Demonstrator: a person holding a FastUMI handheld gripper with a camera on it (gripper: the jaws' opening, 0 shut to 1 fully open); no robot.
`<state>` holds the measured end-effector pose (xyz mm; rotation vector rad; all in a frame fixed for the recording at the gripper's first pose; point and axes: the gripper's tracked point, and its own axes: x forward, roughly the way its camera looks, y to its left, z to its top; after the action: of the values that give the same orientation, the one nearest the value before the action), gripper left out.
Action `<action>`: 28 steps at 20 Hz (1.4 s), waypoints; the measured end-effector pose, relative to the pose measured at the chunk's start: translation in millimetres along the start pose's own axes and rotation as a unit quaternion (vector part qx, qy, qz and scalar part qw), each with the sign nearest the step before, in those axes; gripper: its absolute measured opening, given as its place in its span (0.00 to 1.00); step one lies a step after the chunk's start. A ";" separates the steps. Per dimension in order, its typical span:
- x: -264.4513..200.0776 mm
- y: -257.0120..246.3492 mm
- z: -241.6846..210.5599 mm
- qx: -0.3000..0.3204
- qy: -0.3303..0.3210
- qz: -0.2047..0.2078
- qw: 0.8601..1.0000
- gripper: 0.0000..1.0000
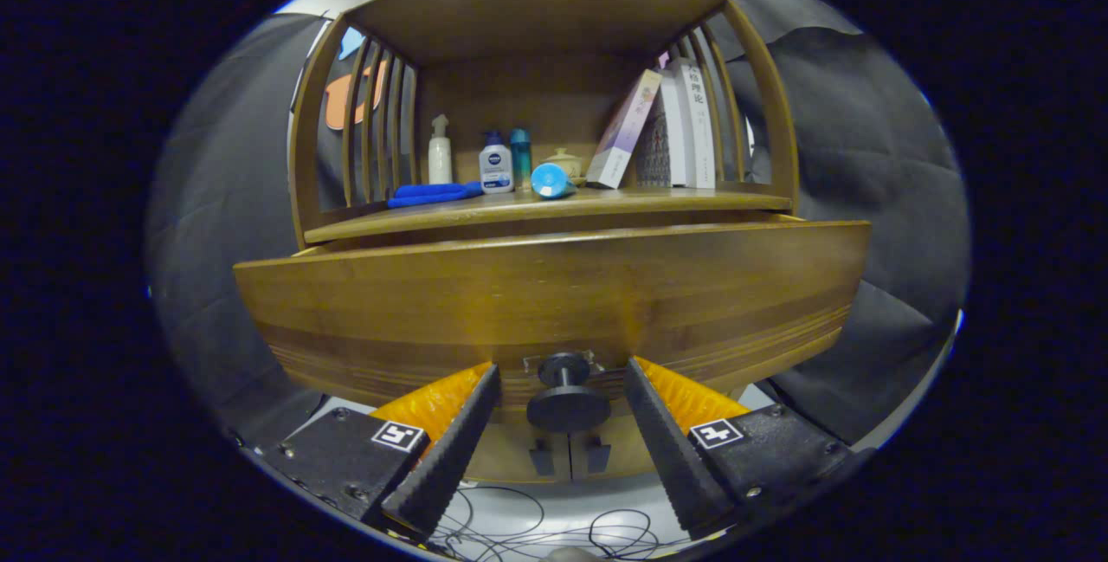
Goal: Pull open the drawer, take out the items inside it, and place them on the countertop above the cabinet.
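We're holding the gripper point(564, 410) spread, fingers flanking the drawer knob point(567, 402) without touching it. The drawer point(554, 293) is sitting pulled out under the countertop point(537, 209); its inside is hidden behind the front panel, so we can't tell the contents. Risk: closing off-centre, pads sliding off the round knob. On the countertop: blue cloth point(433, 193), spray bottle point(440, 151), lotion bottle point(496, 165), books point(684, 125).

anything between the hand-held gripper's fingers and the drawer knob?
Nothing. In the gripper view the hand-held gripper is open, its fingers flanking the dark drawer knob with bare gaps on both sides; neither touches it. The drawer front sits just behind.
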<state>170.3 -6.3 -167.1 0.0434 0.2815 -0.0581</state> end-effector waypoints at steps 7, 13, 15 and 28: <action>54.2 1.7 18.1 -0.005 -0.001 0.004 1.000 0.97; 72.6 1.5 23.1 -0.014 0.013 0.007 1.000 0.97; 76.7 1.0 22.8 -0.022 0.008 0.007 1.000 0.97; -74.3 2.6 12.3 -0.032 -0.015 0.031 0.999 0.97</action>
<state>102.6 -0.6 -134.4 -0.0122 0.2523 0.0109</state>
